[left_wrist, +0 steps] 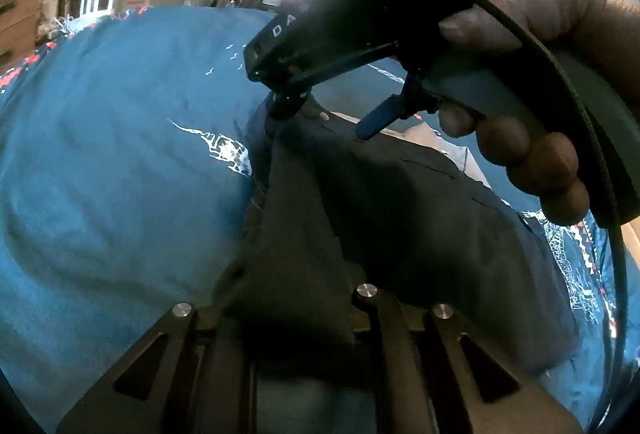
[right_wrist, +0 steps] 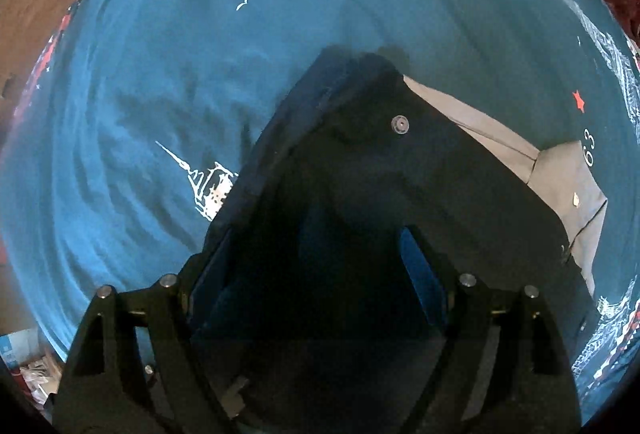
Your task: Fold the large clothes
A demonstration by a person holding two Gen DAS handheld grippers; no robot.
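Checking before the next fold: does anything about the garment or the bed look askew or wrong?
Nothing damaged or spilled. The dark garment lies on the blue bedsheet with a pale lining turned out along one edge, so it is not flat yet. The left gripper has dark cloth bunched between its fingers.

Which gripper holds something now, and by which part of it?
The left gripper is shut on the dark navy cloth garment, at its near edge. The right gripper stands open above the garment and holds nothing.
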